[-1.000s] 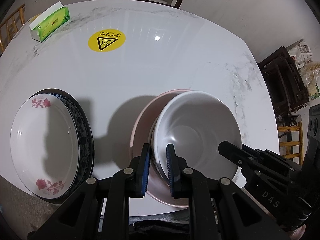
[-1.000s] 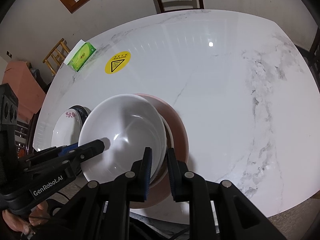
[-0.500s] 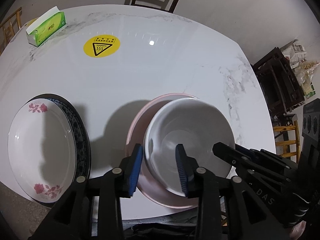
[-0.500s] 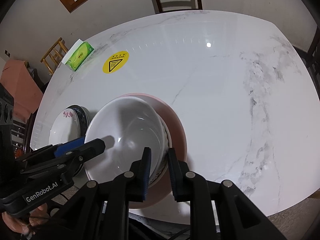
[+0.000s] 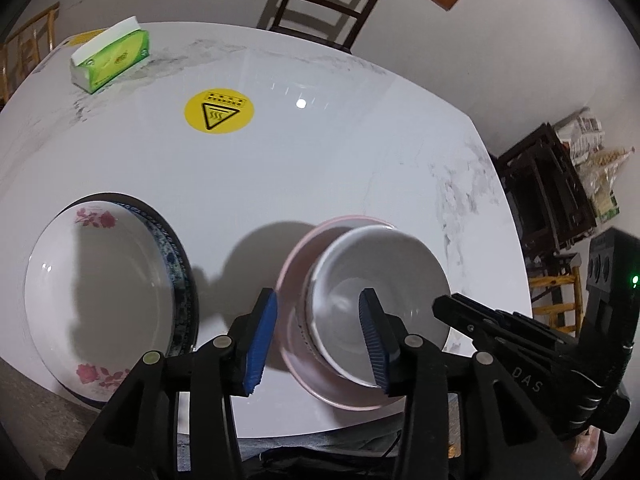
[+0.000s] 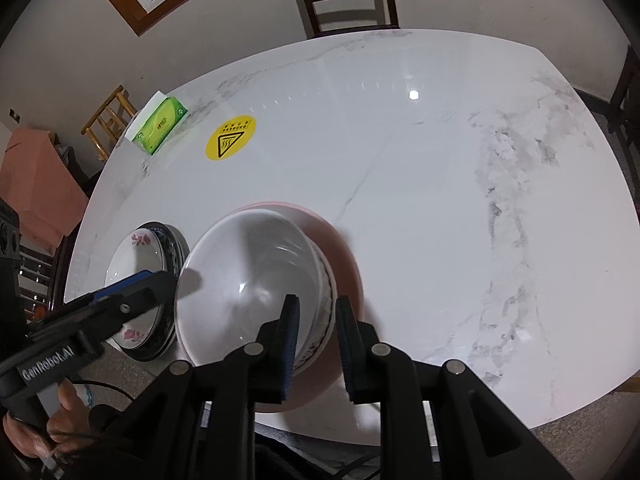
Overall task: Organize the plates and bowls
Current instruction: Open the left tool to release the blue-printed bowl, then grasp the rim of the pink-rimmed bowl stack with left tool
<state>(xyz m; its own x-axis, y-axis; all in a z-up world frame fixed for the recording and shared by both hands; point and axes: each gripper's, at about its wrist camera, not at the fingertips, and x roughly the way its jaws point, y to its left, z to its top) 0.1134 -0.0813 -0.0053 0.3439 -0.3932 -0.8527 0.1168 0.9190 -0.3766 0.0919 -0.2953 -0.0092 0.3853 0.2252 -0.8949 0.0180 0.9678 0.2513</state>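
**White bowl, stacked on pink plate, near table edge**

White bowl: glossy, plain inside, faint pattern on its outer wall; sat on a pink plate on the marble table. Right gripper was clamped on its near rim. Left gripper had just been opening, its pads clear of the rim between them. Beside it: rose-printed plate on a dark-rimmed plate.

White bowl; pink plate; rose-patterned white dish; yellow warning sticker; green tissue box
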